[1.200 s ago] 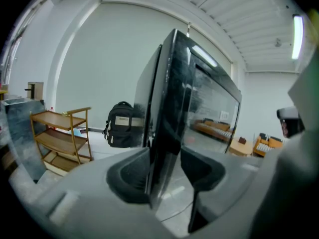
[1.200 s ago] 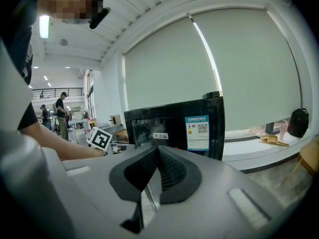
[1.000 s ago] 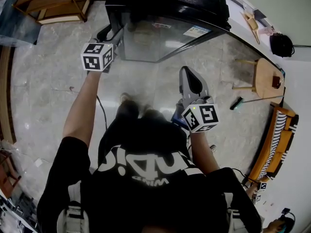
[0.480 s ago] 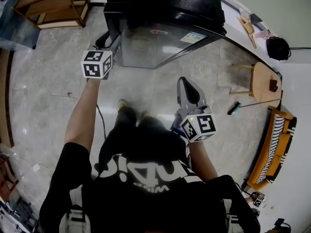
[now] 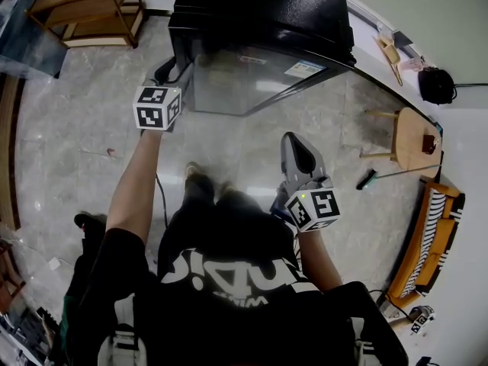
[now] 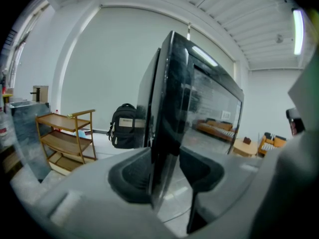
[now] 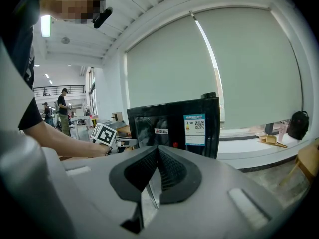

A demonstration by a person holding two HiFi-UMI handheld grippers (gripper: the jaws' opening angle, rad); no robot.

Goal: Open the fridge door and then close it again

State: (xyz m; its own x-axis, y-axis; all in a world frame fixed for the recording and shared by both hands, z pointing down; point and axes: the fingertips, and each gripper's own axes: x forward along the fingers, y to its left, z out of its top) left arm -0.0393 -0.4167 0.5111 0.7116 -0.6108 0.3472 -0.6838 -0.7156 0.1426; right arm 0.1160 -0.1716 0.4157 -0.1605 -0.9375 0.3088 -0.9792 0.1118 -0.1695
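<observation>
A black fridge [image 5: 259, 6] with a glossy glass door [image 5: 252, 75] stands in front of me. My left gripper [image 5: 169, 73] is at the door's left edge. In the left gripper view the dark door edge [image 6: 172, 108] runs between the pads of the left gripper [image 6: 167, 171], which close on it from both sides. Whether the door stands ajar I cannot tell. My right gripper [image 5: 296, 145] hangs lower and nearer to me, away from the fridge. The right gripper [image 7: 158, 156] has its pads together and holds nothing. The fridge front [image 7: 172, 128] shows beyond it.
A wooden shelf unit [image 5: 84, 6] stands at the back left and a black backpack [image 6: 122, 126] beside the fridge. At the right are a round wooden stool [image 5: 412, 136], a brush [image 5: 366, 180] and a striped bench [image 5: 427, 235]. A dark foot-like shape [image 5: 90, 221] is at my left.
Both grippers keep their places relative to the fridge; only the head view has shifted a little. A dark shape has come into view at the lower left.
</observation>
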